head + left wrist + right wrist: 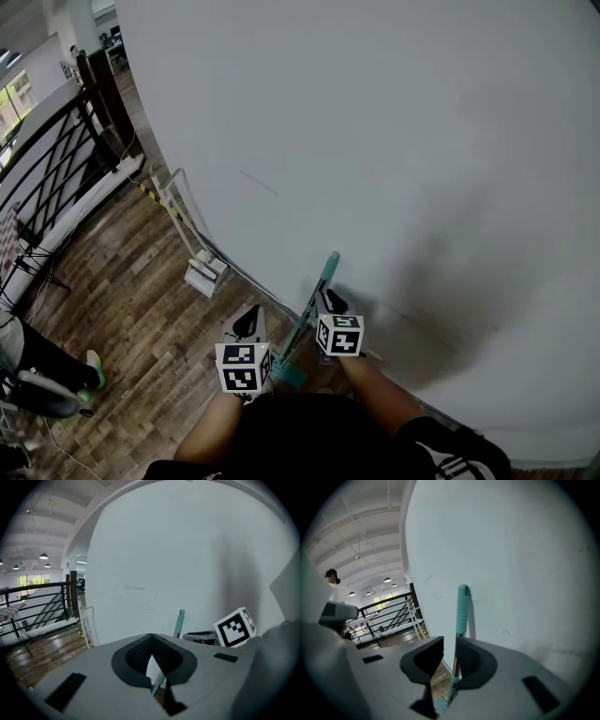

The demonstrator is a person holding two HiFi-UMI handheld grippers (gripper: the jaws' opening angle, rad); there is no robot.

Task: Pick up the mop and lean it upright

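The mop stands nearly upright against the white wall [394, 141]; its teal grip [329, 266] touches the wall and its teal head [289, 373] rests on the wood floor. My right gripper [326, 301] is at the shaft below the grip. In the right gripper view the shaft [455, 660] runs between the jaws of my right gripper [449, 643], close against the right jaw with a gap to the left one, so it is open. My left gripper [249, 322] hangs left of the mop, shut and empty. Past my left gripper [150, 637], the left gripper view shows the mop grip [179, 621].
A black railing [52, 159] borders the wood floor [141, 309] at the left. A white framed panel [192, 248] leans at the wall's foot left of the mop. A person's leg and green shoe [93, 369] are at the lower left. Another person [332, 579] stands far off.
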